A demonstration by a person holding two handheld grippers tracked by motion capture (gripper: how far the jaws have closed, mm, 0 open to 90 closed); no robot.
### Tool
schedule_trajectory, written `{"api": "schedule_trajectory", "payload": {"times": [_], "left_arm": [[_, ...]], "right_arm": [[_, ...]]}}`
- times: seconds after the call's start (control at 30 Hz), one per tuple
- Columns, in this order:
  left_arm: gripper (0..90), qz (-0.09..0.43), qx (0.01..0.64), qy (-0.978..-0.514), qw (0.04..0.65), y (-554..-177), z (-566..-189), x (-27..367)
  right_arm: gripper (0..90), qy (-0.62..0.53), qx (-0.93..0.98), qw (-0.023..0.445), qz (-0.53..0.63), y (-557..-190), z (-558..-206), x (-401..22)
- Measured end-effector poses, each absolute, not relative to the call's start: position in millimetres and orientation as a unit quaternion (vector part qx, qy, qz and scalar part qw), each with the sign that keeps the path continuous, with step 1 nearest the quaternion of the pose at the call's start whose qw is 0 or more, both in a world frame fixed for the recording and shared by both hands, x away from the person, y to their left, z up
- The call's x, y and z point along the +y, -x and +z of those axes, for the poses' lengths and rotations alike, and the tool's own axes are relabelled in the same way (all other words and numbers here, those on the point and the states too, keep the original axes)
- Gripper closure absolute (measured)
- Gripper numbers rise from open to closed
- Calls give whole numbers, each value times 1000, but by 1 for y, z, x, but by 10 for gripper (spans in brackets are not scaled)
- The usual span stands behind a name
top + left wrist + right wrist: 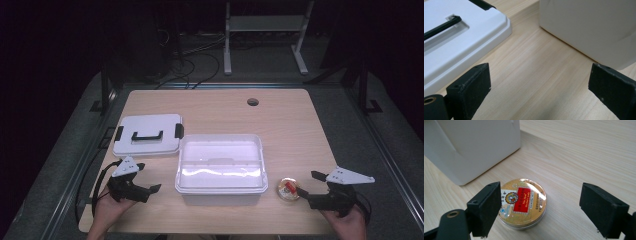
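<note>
High view: the box [219,169] stands open, its lid [147,134] laid aside, so the tin [289,189] beside it can go in.
Left gripper [539,82] view: jaws released, over bare table [534,75].
Right gripper [537,207] view: jaws wide, nothing grasped yet, tin by the left jaw, ready for pickup.

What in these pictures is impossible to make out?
- Tin: small print on its label is too fine to read in the right gripper view; a jaw covers its left edge.
- Box: glare hides its floor in the high view.
- Lid: cut off by the left gripper view's edge.
</note>
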State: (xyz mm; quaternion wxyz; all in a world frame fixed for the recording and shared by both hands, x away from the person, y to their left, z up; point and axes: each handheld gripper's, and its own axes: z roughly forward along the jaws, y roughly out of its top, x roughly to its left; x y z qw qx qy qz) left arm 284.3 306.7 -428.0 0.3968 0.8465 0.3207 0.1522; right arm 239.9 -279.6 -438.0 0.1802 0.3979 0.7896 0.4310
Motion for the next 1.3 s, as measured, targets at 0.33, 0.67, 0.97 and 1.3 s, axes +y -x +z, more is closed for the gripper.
{"api": "schedule_trajectory", "payload": {"times": [0.33, 0.67, 0.97, 1.3], "left_arm": [[56, 140, 305, -841, 425, -280, -411, 309], [139, 126, 237, -861, 432, -287, -363, 302], [189, 118, 175, -881, 423, -298, -323, 280], [217, 99, 128, -902, 399, -314, -296, 240]], "right_arm": [[172, -380, 802, 177, 426, -241, -435, -273], [172, -365, 811, 177, 421, -241, -430, -268], [172, -359, 814, 178, 419, -241, -427, -266], [171, -357, 815, 178, 421, -241, -426, -266]]}}
